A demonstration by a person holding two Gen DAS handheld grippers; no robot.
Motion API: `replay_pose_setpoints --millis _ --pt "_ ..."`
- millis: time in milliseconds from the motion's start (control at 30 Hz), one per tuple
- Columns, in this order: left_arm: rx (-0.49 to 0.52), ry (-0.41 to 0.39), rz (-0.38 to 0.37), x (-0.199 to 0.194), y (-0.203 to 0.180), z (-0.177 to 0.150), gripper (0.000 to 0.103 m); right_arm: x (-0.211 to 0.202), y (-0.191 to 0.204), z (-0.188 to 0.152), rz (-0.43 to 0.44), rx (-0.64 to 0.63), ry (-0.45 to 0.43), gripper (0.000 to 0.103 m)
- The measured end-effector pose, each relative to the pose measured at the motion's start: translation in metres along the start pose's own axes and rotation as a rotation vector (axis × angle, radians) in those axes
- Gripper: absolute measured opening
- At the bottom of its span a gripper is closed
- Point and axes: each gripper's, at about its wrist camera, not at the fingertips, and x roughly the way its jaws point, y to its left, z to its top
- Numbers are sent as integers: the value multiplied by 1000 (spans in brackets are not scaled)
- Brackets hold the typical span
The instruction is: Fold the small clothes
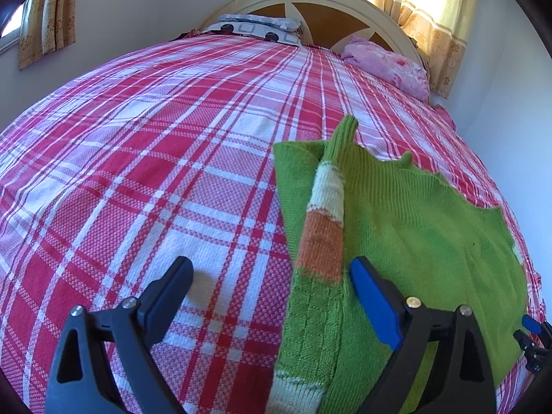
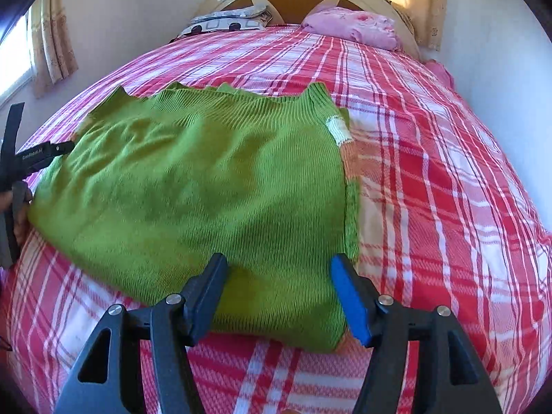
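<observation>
A green sweater (image 2: 193,186) with an orange-and-white striped sleeve (image 1: 326,214) lies on a red-and-white plaid bedspread (image 1: 138,158), near a pink floral pillow (image 1: 386,65) and beige curtains (image 1: 434,10).

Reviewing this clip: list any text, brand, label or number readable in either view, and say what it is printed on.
"GenRobot.AI", as far as it can be made out: small white print on the black body of the left gripper, at the left edge of the right wrist view; partly blurred, so the reading is uncertain.
No print shows on the green sweater, the plaid bedspread, the pillows or the curtains.
</observation>
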Motion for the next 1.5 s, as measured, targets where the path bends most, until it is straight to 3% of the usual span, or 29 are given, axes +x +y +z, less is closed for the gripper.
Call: replay_pose_setpoints --millis 200,333,400,500,600,667,833,967,1067,1200,1500 --pt "13 13 0 -9 1 -12 102 -6 -6 -4 -5 47 -9 63" --pt "19 20 -5 -17 3 -22 103 -15 -10 1 -76 81 -39 63" --pt "23 23 6 -21 3 -27 103 -20 -9 3 -39 95 -52 63" --pt "30 27 19 -25 3 -33 103 -5 -4 2 -99 38 9 63" --pt "44 32 25 -30 1 -39 103 2 -22 1 -55 138 36 67" --pt "47 34 17 -34 3 -44 103 -8 -26 2 -69 166 8 67" --pt "58 39 5 -38 3 -49 103 -31 9 4 -35 49 -81 68" --pt "78 48 24 -36 -1 -50 103 1 20 1 -30 -6 44 69" --pt "85 49 22 -39 0 -54 103 -3 21 4 -51 16 31 69" --pt "95 58 31 -40 -2 -55 103 -15 44 6 -107 -72 7 69" --pt "89 76 23 -49 2 -55 103 -35 111 18 -6 -233 -68 70"
